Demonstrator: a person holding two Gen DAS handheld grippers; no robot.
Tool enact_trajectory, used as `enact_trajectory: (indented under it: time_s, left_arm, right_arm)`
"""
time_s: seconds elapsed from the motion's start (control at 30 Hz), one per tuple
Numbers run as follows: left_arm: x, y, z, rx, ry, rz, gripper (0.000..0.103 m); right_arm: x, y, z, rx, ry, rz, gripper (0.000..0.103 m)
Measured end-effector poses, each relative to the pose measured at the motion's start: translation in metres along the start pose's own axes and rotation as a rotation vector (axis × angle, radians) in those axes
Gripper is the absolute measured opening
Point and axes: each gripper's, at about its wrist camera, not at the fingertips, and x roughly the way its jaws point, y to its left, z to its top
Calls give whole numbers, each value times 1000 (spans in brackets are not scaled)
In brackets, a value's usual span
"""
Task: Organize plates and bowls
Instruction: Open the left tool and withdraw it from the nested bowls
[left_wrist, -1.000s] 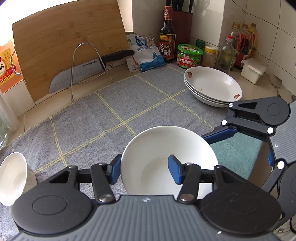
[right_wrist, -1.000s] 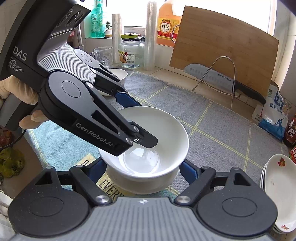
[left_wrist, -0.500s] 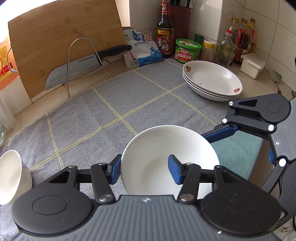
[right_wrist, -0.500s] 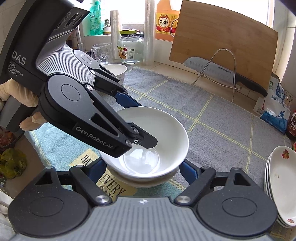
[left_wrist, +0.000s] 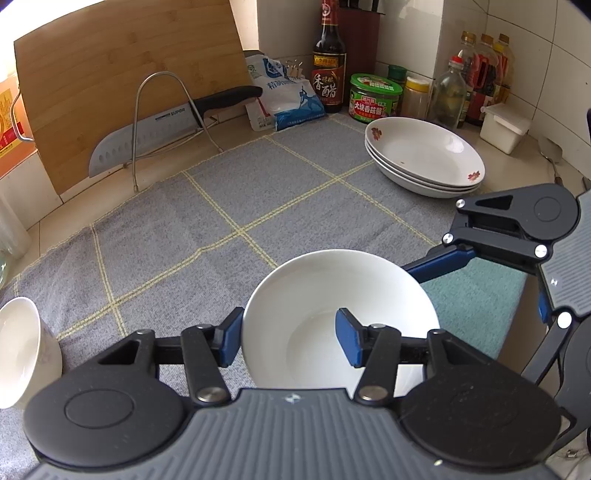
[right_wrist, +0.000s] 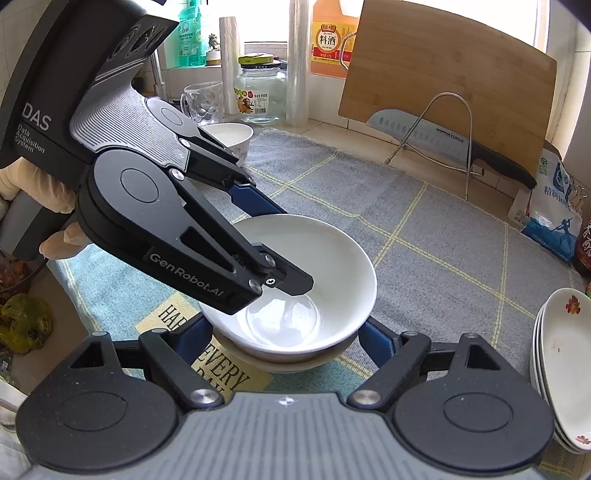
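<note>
The grey checked cloth covered most of the counter, with a teal mat at its near edge printed with partly hidden letters, "EVERY" among them. A bamboo cutting board leaned upright against the wall, and in front of it a cleaver marked "SUPOR" lay on edge in a wire rack, its long axis along the wall, handle toward the condiments.

The left gripper, lettered "GenRobot.AI" on its finger and "DAS Data Acquisition System" on its body, was partly closed across the near wall of the upper white bowl: one blue pad outside the rim, the other inside. That bowl sat mouth up, nested in a second bowl on the teal mat. The right gripper stood wide apart, its fingers either side of the lower bowl; whether they touched it could not be told.

A stack of three flowered plates rested mouth up at the far right of the cloth. A small white bowl stood apart at the left edge.

Behind stood a vinegar bottle labelled "香醋", a green-lidded jar, a blue-and-white bag, and an orange "料酒" jug.
</note>
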Motion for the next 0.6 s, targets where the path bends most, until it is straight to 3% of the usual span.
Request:
enact_trajectory:
  time_s: [0.2,0.27,0.4,0.6]
  left_arm:
    - [0,-2,0,5,-5,3,53]
    - [-1,-3,0,11,-8,3,54]
    - [-7,0,0,-4,-24,20,69]
    - [-31,17,-3,-61,-95,64,84]
  right_arm:
    - [0,0,0,2,-3,2,90]
    - [-1,0,0,-3,-12,-6,99]
    - [-5,-1,3,4,-36,12,103]
    - [-10,0,9,-15,-45,7,103]
